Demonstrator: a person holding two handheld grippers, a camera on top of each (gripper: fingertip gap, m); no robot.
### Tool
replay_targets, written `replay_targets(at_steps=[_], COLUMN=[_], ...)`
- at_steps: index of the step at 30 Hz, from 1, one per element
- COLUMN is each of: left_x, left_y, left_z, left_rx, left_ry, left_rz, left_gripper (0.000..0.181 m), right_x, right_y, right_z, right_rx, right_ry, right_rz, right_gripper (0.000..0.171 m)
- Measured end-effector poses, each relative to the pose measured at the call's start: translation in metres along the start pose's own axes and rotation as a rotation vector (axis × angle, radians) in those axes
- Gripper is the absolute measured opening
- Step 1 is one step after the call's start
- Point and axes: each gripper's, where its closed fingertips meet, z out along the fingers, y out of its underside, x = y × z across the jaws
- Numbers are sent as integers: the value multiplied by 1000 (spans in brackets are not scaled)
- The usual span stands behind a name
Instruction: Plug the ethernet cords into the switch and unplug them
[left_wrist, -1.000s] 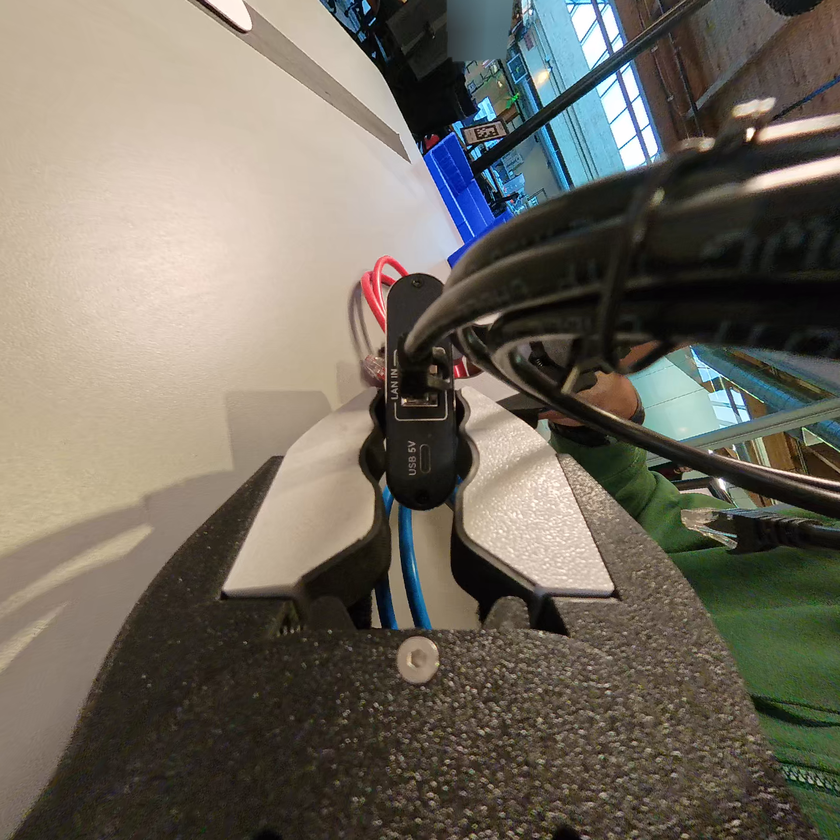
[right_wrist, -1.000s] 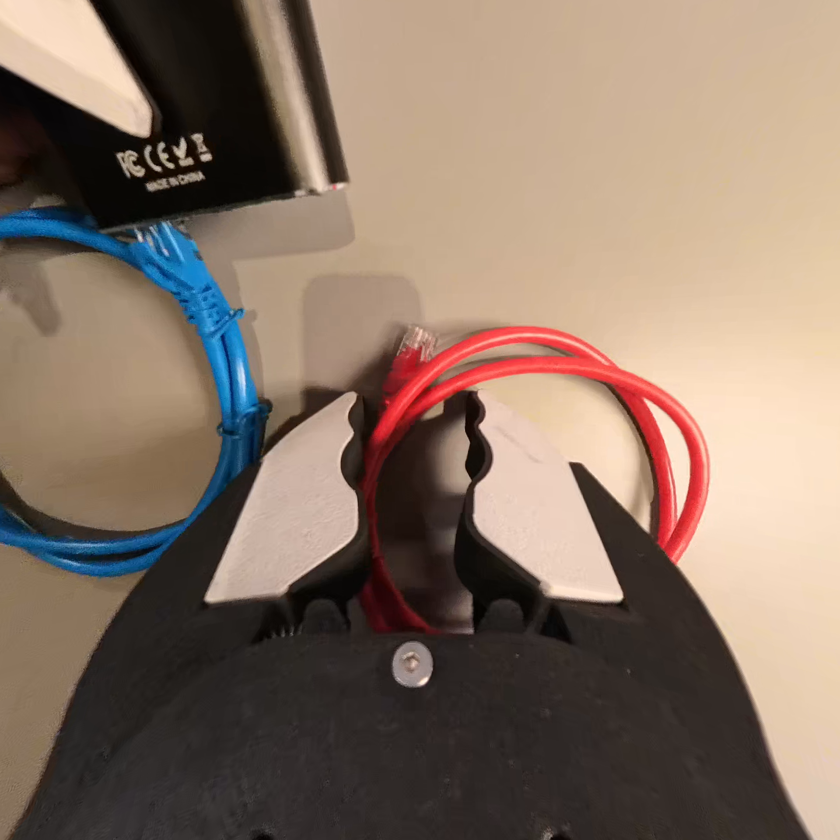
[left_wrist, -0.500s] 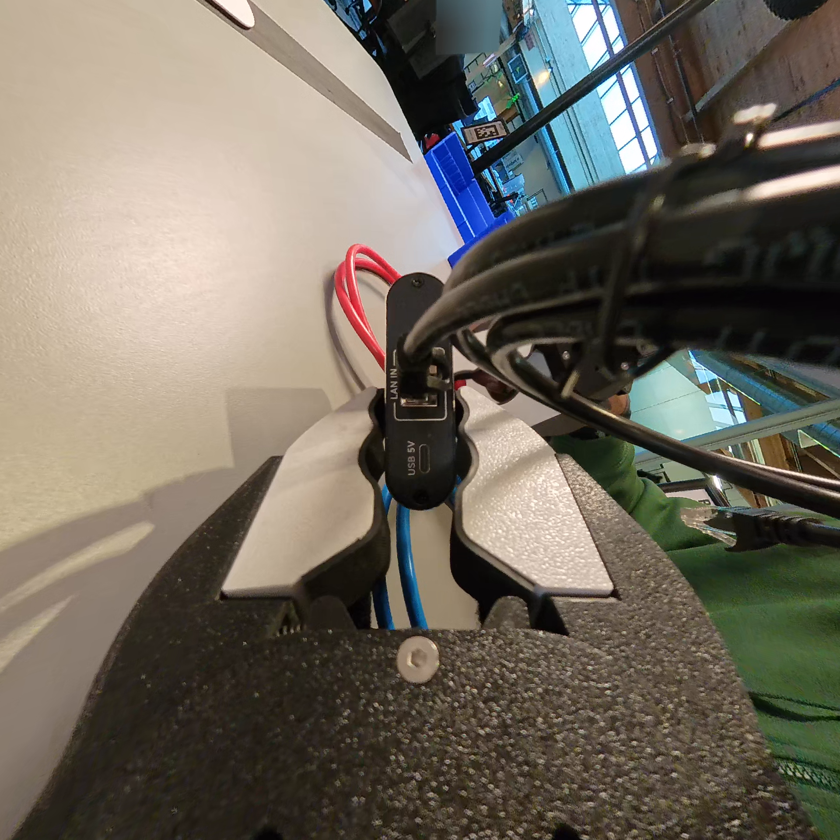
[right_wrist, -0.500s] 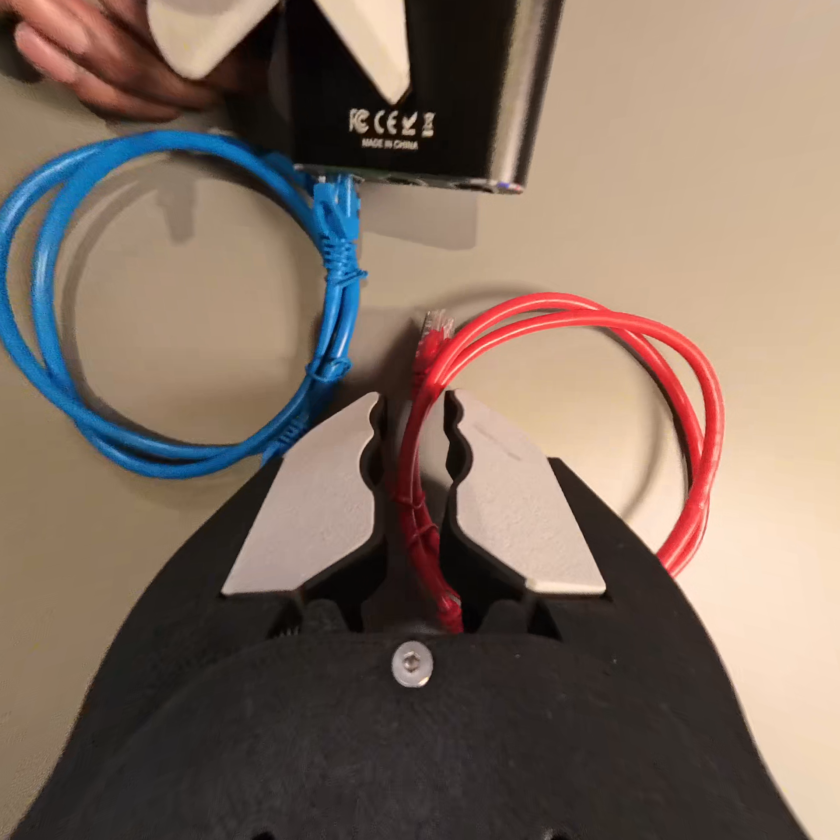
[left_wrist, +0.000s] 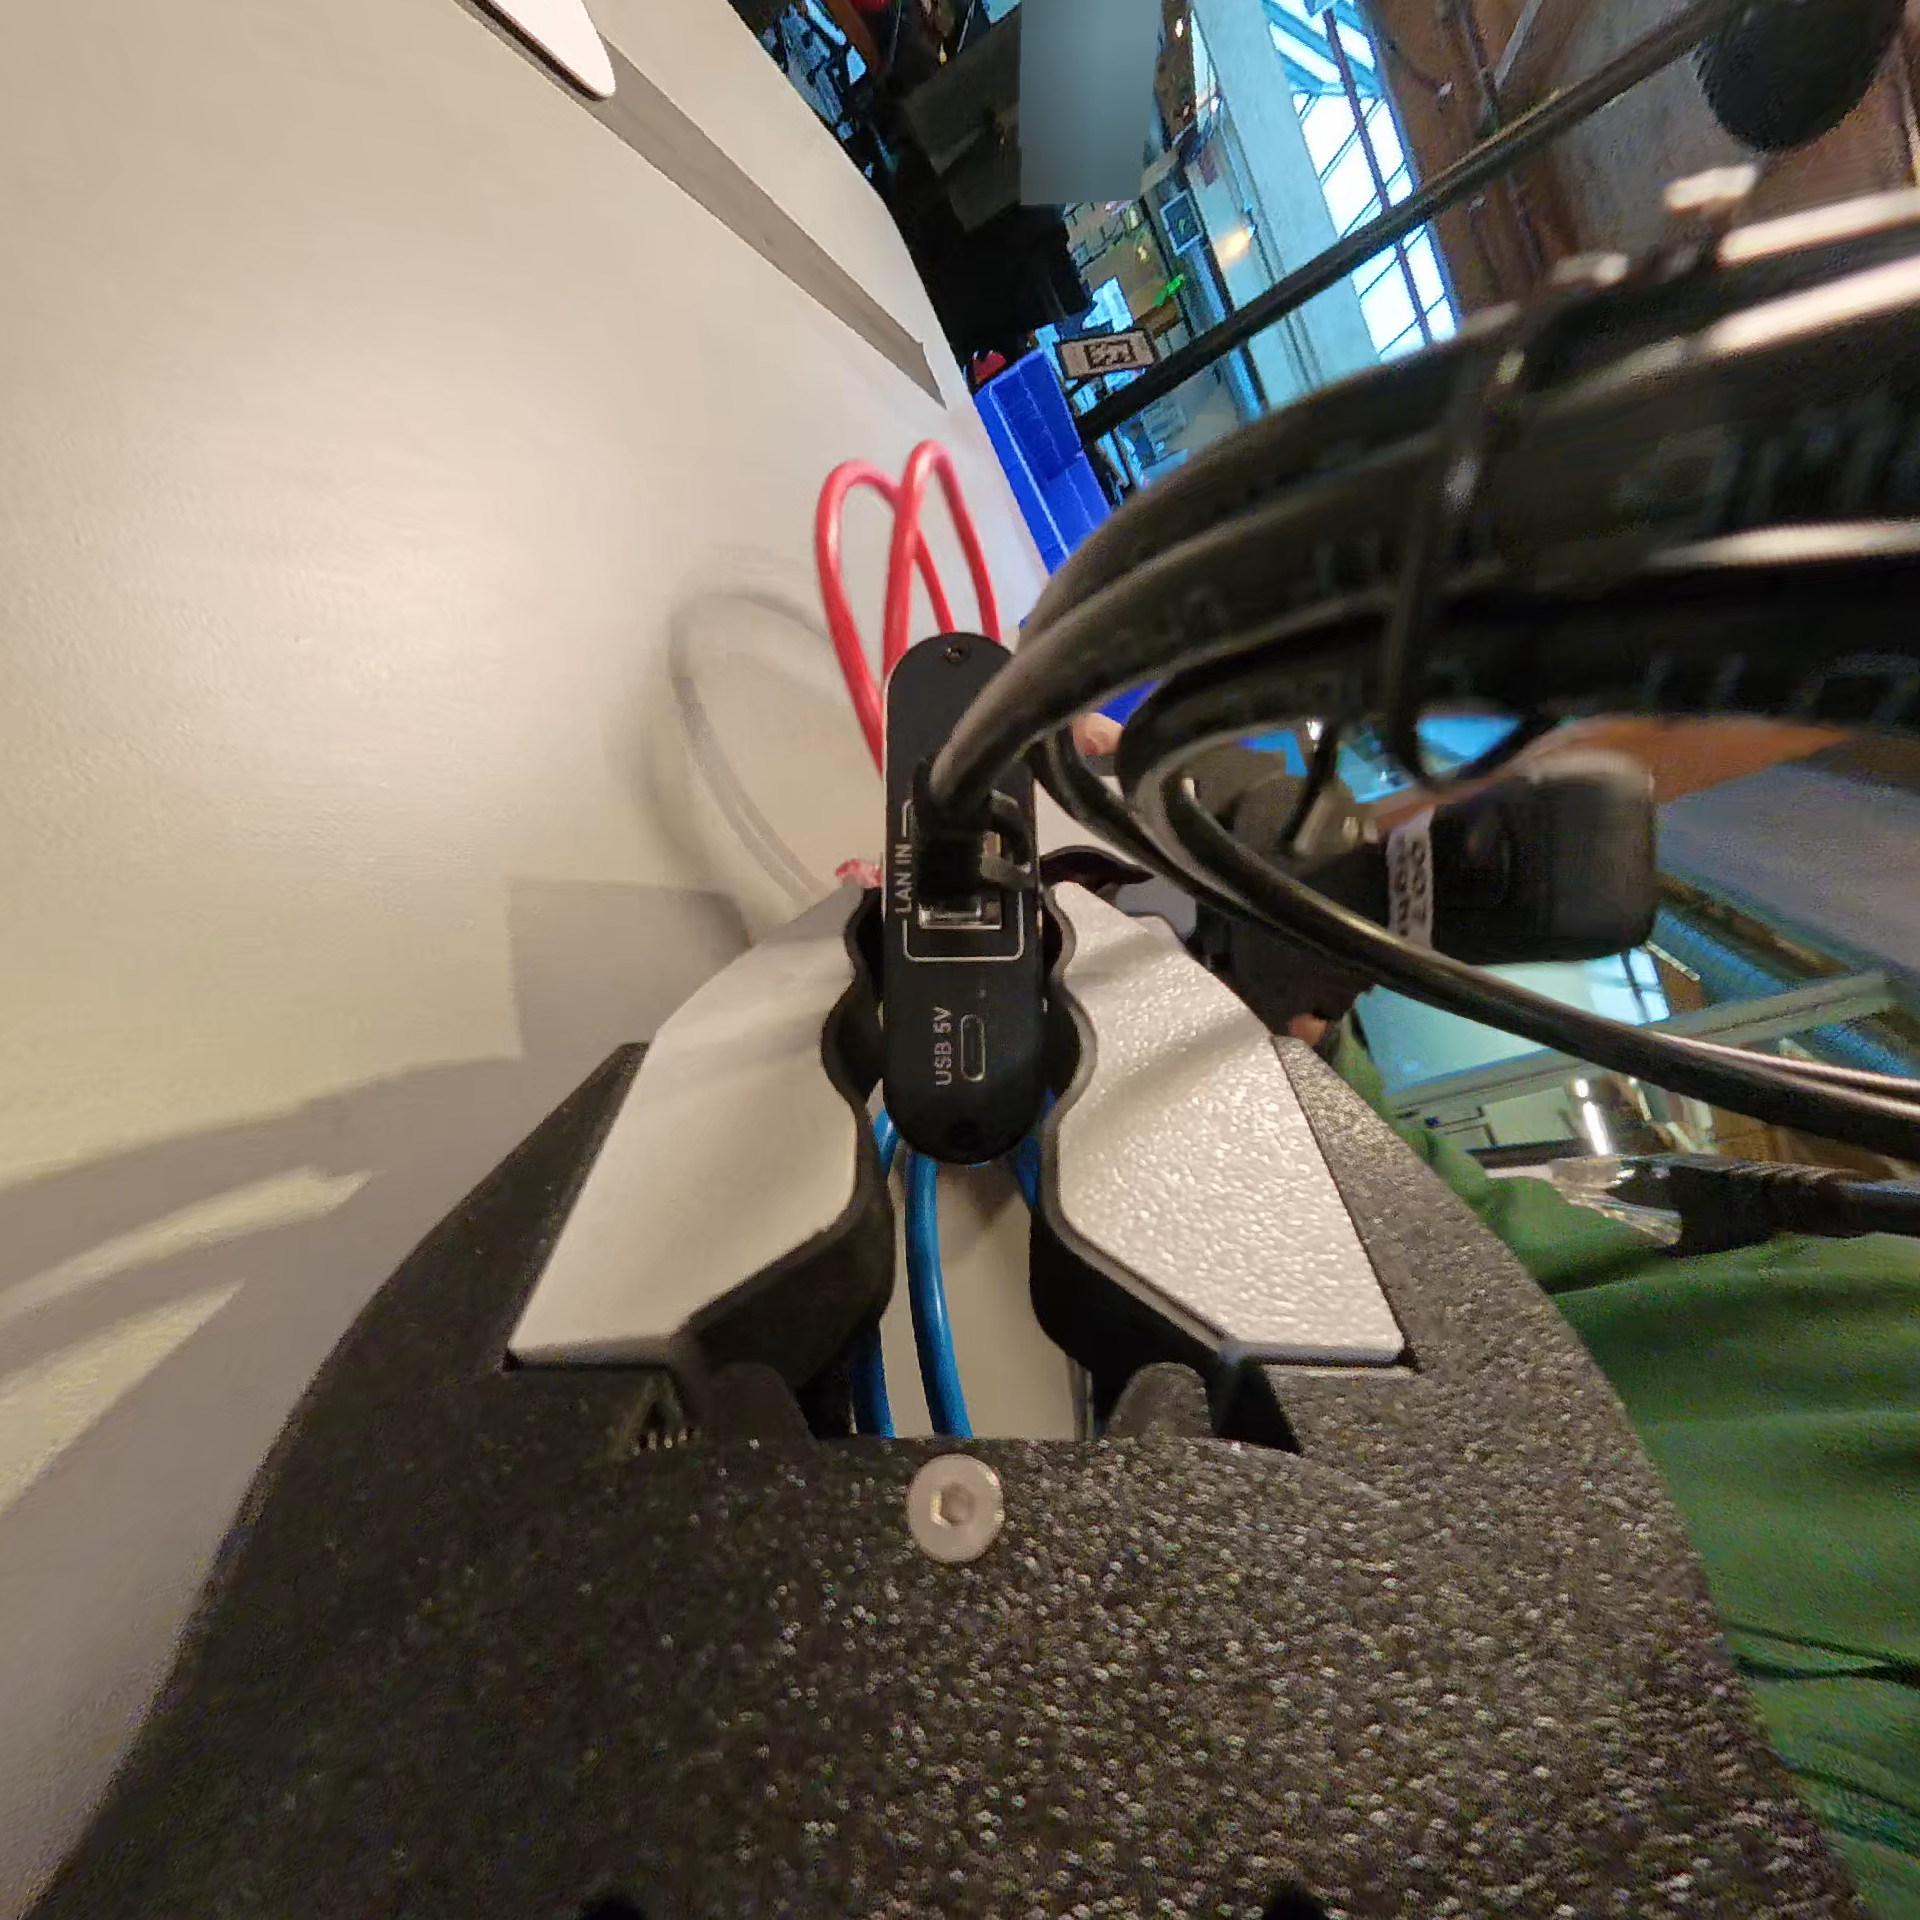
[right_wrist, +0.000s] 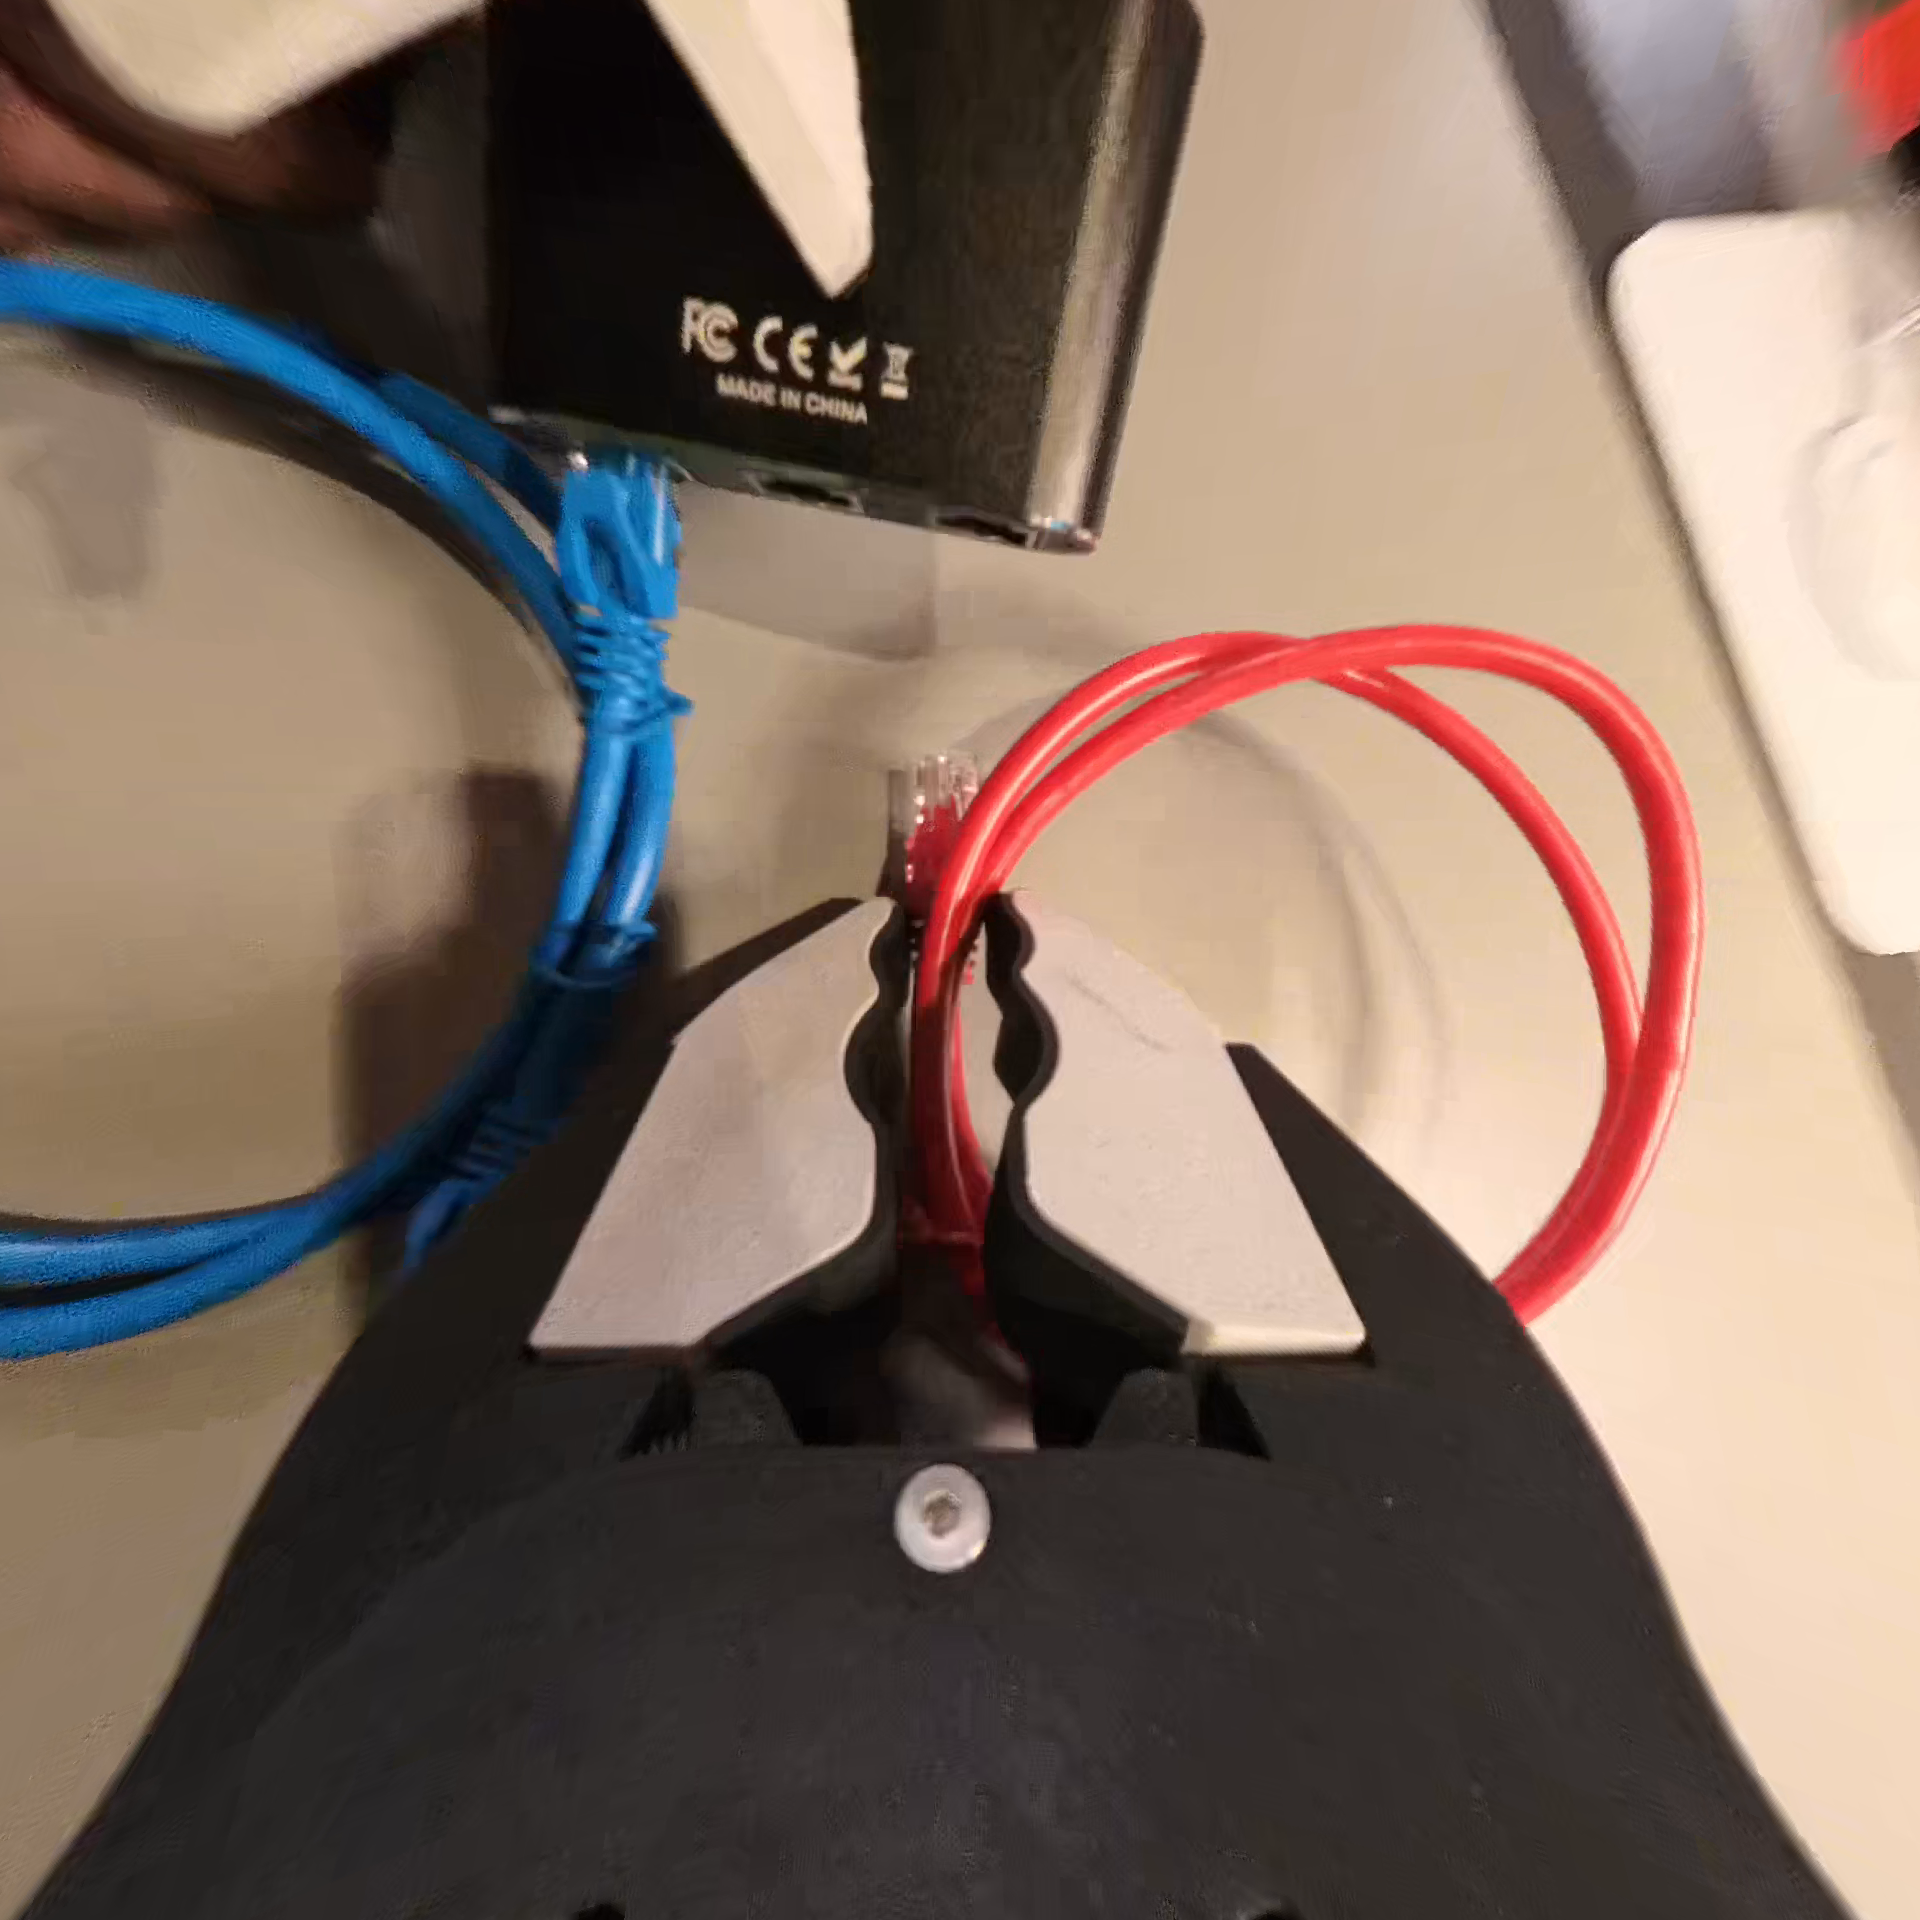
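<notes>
My left gripper is shut on the black switch and holds it on edge above the table; a black cable is plugged into its end port. The switch also shows at the top of the right wrist view, with the blue cord's plug in a port on its lower edge. My right gripper is shut on the red cord just behind its clear plug, which points at the switch. The red loop shows in the left wrist view.
The blue cord's coil lies on the table at the left. A white flat object lies at the right. A thick bundle of black cables crosses the left wrist view. A person's green sleeve is at the right. The grippers' ends are close to 8 centimeters from one another.
My right gripper's fingers have closed on the red cord near its plug and carried it toward the switch. The left gripper has kept its hold on the switch.
</notes>
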Motion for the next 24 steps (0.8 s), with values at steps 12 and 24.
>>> replay_targets(at_steps=[12,24], left_x=[4,4], left_y=[-14,-7], left_z=[-4,1], left_rx=[135,100], left_ry=[105,38], left_rz=[-182,-84], left_gripper=[27,27], right_x=[13,4], right_y=[-36,-42], right_z=[-9,-14], right_rx=[237,293], right_ry=[263,155], right_rz=[-15,73], right_gripper=[14,14])
